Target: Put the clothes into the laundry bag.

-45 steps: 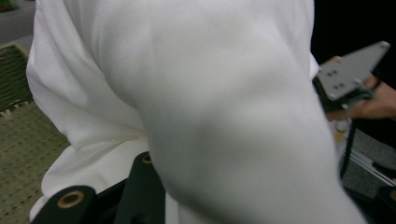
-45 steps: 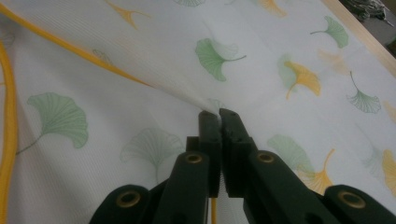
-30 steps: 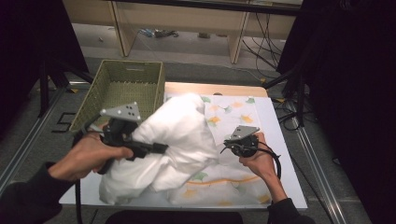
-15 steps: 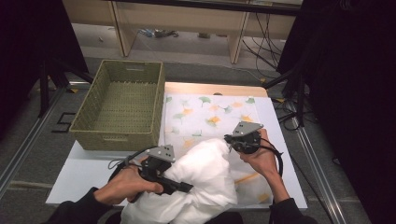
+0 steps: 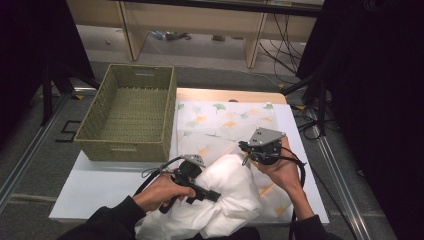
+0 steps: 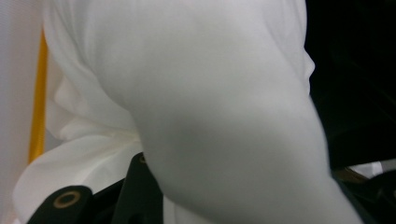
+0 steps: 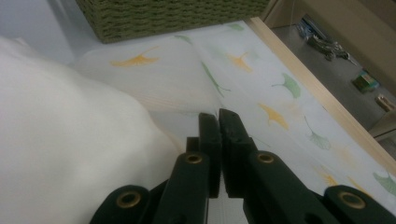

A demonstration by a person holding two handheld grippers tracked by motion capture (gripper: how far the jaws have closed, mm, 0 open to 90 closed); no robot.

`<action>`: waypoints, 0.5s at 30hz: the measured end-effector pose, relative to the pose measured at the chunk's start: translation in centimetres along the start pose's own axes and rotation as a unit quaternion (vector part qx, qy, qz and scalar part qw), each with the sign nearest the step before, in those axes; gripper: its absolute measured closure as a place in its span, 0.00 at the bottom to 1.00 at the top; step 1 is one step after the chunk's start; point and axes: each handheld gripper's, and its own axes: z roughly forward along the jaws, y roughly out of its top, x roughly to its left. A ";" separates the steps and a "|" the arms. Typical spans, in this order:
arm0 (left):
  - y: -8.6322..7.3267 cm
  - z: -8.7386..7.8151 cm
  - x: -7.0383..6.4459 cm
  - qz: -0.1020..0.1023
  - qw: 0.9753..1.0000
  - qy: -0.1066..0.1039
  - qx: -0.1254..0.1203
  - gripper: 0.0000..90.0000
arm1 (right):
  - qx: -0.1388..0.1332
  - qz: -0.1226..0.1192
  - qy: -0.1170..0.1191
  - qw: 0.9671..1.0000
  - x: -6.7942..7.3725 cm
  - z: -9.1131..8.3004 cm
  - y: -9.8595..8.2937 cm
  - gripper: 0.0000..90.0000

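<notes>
A plump white pillow lies at the table's front edge, partly over a white cover printed with green and orange leaves. My left gripper comes in from the left and is shut on the pillow, which bulges over its jaws. My right gripper sits at the pillow's far right side. Its jaws are pressed together on a raised fold of the printed cover. The pillow lies just left of them.
A green woven basket stands with nothing in it at the back left, touching the cover's left edge; its wall also shows in the right gripper view. The white tabletop has bare room front left. A wooden strip borders the back edge.
My left gripper has dragged the pillow off the middle of the printed cover toward the front edge, baring the cover. My right gripper stayed near the cover's right side, shifting slightly back.
</notes>
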 end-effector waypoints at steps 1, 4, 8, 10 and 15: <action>0.4 -0.3 0.2 0.003 1.000 0.020 -0.012 0.69 | -0.002 -0.006 -0.002 1.000 0.1 -0.1 0.2 0.99; 1.3 -1.5 0.6 0.001 0.999 0.046 -0.025 0.68 | -0.003 -0.007 -0.004 1.000 0.5 -0.2 0.5 0.99; 1.6 -1.3 0.7 0.019 0.997 0.075 -0.009 0.67 | -0.008 -0.017 -0.006 1.000 0.5 -0.3 0.8 1.00; 1.3 0.0 1.3 0.008 0.997 0.071 -0.003 0.66 | -0.005 -0.013 -0.006 1.000 0.5 -0.2 0.7 1.00; 1.9 2.1 1.7 -0.005 0.998 0.056 0.005 0.66 | -0.002 -0.020 -0.006 1.000 0.7 -0.3 0.8 1.00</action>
